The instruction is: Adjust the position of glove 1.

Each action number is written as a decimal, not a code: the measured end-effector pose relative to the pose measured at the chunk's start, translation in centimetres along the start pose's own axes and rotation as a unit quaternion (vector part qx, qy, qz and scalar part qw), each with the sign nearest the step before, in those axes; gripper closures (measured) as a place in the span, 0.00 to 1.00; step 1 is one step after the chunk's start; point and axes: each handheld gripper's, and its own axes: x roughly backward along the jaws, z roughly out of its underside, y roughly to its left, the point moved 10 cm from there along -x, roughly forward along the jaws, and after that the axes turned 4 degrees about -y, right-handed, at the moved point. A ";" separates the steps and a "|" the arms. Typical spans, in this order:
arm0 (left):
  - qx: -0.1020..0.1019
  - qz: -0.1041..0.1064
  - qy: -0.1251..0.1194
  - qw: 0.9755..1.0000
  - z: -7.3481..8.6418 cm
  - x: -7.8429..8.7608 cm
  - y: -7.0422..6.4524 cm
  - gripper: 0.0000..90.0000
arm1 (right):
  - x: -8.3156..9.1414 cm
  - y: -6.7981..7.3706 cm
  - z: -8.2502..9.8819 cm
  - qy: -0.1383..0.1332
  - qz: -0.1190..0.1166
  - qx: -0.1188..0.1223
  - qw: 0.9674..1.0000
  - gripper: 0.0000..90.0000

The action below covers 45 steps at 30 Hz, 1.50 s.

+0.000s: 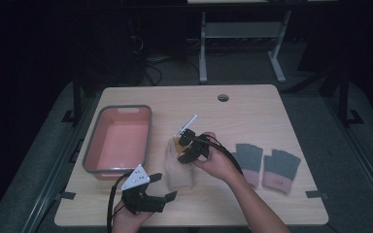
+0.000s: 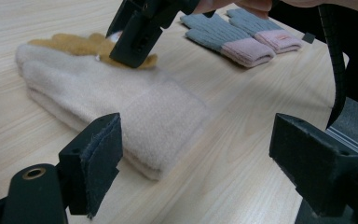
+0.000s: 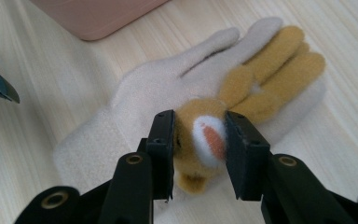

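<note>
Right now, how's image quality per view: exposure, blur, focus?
High view: dim, underexposed; the floor goes near black, the table and pink bin still read. Left gripper view: bright and even, cream glove sharp, the left tongs soft up close, grey gloves slightly soft. Right gripper view: bright, the tan plush patch between the right tongs is crisp, no glare.

A cream glove [image 3: 135, 107] is lying flat on the desk [image 1: 252, 111], and a tan, fuzzy glove [image 3: 242, 88] with a white-and-orange patch is resting on top of it.
</note>
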 end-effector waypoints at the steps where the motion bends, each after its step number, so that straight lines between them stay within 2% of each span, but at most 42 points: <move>1: 0.000 0.000 0.001 1.000 0.0 0.0 0.0 0.19 | 0.0 0.0 0.0 0.000 0.000 0.000 1.000 0.72; 7: 0.002 -0.001 0.001 1.000 0.1 0.0 0.1 0.19 | -0.5 -0.1 0.6 0.004 -0.003 -0.011 1.000 0.71; 17: 0.011 -0.002 0.008 1.000 0.3 -0.2 0.2 0.19 | -1.0 -0.3 1.3 -0.005 -0.011 -0.029 0.999 0.68; 21: 0.016 -0.002 0.012 1.000 0.5 -0.4 0.2 0.19 | -0.9 -0.4 1.6 -0.007 -0.018 -0.045 0.999 0.63; 24: 0.018 -0.002 0.012 1.000 0.5 -0.5 0.3 0.19 | -0.6 -0.5 1.5 -0.019 -0.016 -0.055 0.998 0.58; 30: 0.022 -0.002 0.011 1.000 0.5 -0.6 0.3 0.19 | -0.4 -0.3 0.2 -0.043 0.002 -0.037 0.998 0.54; 37: 0.019 -0.001 0.013 1.000 0.5 -0.5 0.4 0.19 | -0.7 0.1 -0.9 -0.043 0.010 -0.015 0.999 0.55; 38: 0.019 -0.001 0.013 1.000 0.5 -0.4 0.4 0.19 | -1.0 0.2 -1.2 -0.036 0.015 -0.006 0.999 0.55; 43: 0.019 -0.001 0.011 1.000 0.4 -0.4 0.4 0.19 | -2.0 0.3 -1.1 -0.021 0.019 0.001 1.000 0.55; 44: 0.020 -0.001 0.011 1.000 0.4 -0.4 0.5 0.19 | -2.6 0.3 -0.9 -0.009 0.026 0.008 1.000 0.54; 45: 0.021 0.000 0.011 1.000 0.4 -0.4 0.5 0.19 | -2.7 0.2 -0.9 -0.008 0.028 0.013 0.999 0.54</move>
